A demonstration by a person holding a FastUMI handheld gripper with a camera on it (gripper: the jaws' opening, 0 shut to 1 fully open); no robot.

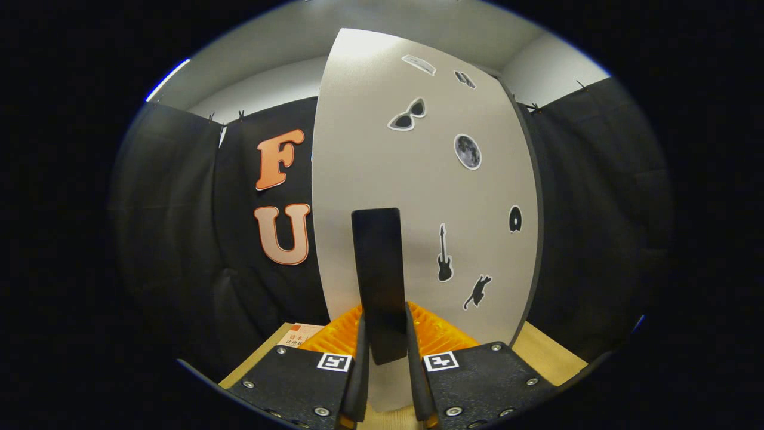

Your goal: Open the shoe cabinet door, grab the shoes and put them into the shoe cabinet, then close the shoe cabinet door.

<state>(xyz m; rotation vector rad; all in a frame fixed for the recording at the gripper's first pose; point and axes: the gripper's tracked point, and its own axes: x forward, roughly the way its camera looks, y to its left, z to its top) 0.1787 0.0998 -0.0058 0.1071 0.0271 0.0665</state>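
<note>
I see my gripper (pixel 387 334) closed tight on the black handle (pixel 378 269) of the shoe cabinet door (pixel 418 197), with 1 finger pressing on each side of it. The handle sticks up from between the fingers, flat against the pale door. To the right of the handle the door carries stickers: sunglasses (pixel 407 114), a moon (pixel 467 151), a guitar (pixel 444 254) and a cat (pixel 477 291). A wooden table (pixel 546 358) lies under the door.

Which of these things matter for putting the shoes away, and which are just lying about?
Part of the job:
- cabinet door, grey and upright
- its dark handle, clamped between the fingers
- gripper, shut on that handle

Just there:
- stickers on the door: sunglasses, moon, guitar, cat
- paper lying on the wooden table
</note>
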